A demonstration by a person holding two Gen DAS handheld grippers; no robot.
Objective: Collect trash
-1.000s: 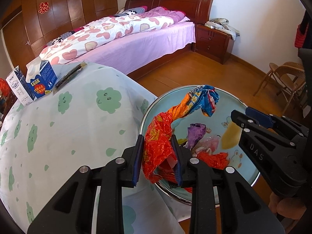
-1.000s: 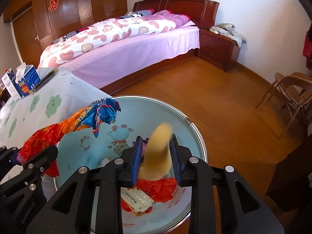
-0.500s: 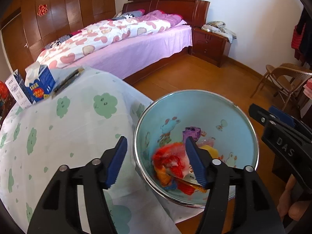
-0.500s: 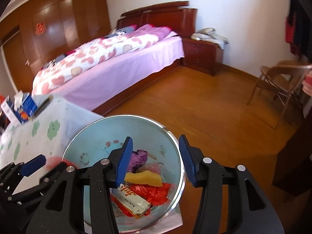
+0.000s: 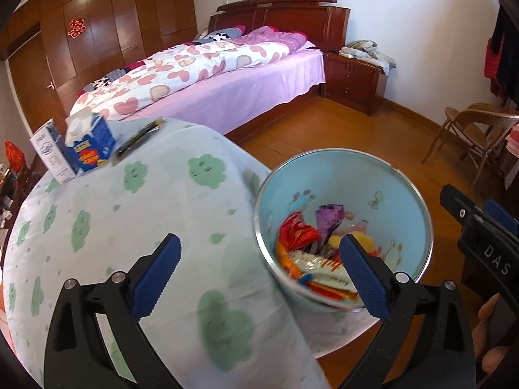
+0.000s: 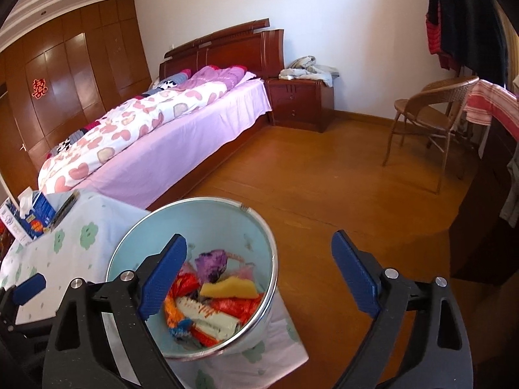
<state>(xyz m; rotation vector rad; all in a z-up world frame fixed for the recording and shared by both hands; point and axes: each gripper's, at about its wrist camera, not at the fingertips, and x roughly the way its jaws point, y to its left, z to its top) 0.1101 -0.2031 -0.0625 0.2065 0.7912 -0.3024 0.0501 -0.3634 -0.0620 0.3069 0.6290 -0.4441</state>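
Wrappers [image 5: 311, 243] have dropped into the bin [image 5: 412, 194] at the table [image 5: 129, 227] edge; both grippers' fingers [image 5: 155, 269] [image 6: 162, 275] opening, empty.

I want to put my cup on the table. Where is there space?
The big middle of the cloud tablecloth is bare, between the blue cartons at the far edge and the blue bin at the table's side. Near the cartons it's crowded, with a dark strip lying beside them. The bin is full of wrappers.

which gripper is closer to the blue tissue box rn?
Left. The left gripper hangs over the tablecloth, the tissue box ahead of it; the right gripper is out past the bin.
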